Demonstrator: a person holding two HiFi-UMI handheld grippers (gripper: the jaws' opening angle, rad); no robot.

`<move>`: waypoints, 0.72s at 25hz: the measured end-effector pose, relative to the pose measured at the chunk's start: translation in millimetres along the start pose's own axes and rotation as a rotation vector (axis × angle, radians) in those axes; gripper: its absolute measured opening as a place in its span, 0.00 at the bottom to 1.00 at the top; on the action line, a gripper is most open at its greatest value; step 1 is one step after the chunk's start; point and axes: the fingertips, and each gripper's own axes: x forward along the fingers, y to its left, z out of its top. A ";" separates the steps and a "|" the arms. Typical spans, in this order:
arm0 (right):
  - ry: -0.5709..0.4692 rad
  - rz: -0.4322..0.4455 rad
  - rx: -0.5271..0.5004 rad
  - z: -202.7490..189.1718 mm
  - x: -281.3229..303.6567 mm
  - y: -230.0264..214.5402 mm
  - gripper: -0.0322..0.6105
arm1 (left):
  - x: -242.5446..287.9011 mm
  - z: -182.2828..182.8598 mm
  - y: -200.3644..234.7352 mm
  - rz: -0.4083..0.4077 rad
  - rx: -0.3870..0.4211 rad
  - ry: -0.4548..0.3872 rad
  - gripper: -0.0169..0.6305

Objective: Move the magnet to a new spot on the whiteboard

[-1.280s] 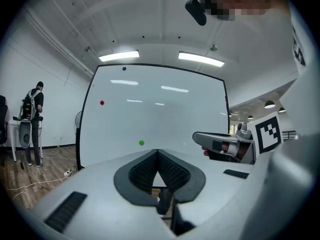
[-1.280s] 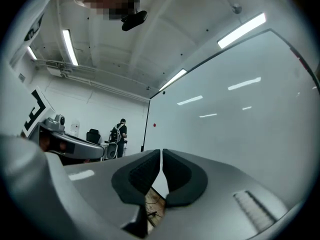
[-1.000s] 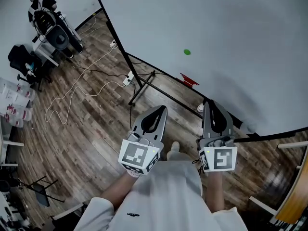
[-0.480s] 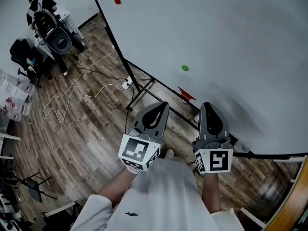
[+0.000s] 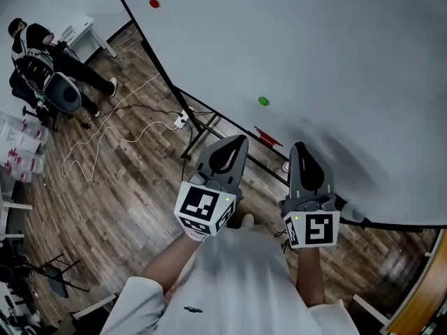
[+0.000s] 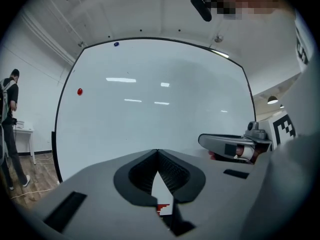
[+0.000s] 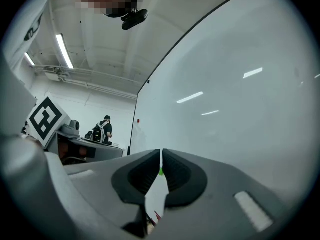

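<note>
The green magnet [image 5: 262,101] sits low on the whiteboard [image 5: 335,61], a little above a red object [image 5: 267,136] that lies along the whiteboard's lower edge. It is the magnet nearest the person. A red magnet [image 5: 154,4] sits far up toward the left edge, and the left gripper view also shows a blue magnet [image 6: 116,44] near the top rim. The task does not say which one is meant, but the green one looks the likely target. In the right gripper view it shows as a green speck right in the slit between that gripper's jaws.

Nothing is held. The right gripper [image 5: 299,147] points up at the whiteboard below and to the right of the green magnet, well short of it. Its jaws are drawn together with only a thin sliver of light between the pads. The left gripper [image 5: 237,139] hovers beside it, jaws fully closed and empty, aimed at bare whiteboard.

This reads as the approach step, with the grasp not yet begun. The next move probably calls for the right gripper to spread its jaws and rise until the pads straddle the magnet. It would then close on the magnet's rim and pull or slide it free, which may take some force against the magnetic hold.

Beyond the whiteboard, a wooden floor [image 5: 105,187] carries a loose white cable [image 5: 105,135]. A person [image 5: 28,37] stands far off to the left.
</note>
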 end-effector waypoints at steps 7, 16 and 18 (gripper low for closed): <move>0.038 -0.008 -0.001 -11.9 10.3 -4.9 0.06 | 22.1 -18.9 9.4 -0.021 -0.010 0.034 0.04; 0.066 -0.037 0.003 -25.4 23.5 -5.7 0.06 | 43.7 -25.1 15.9 -0.063 -0.013 0.025 0.09; 0.069 -0.039 -0.001 -26.5 27.0 -4.9 0.06 | 49.8 -26.8 18.7 -0.074 -0.012 0.025 0.11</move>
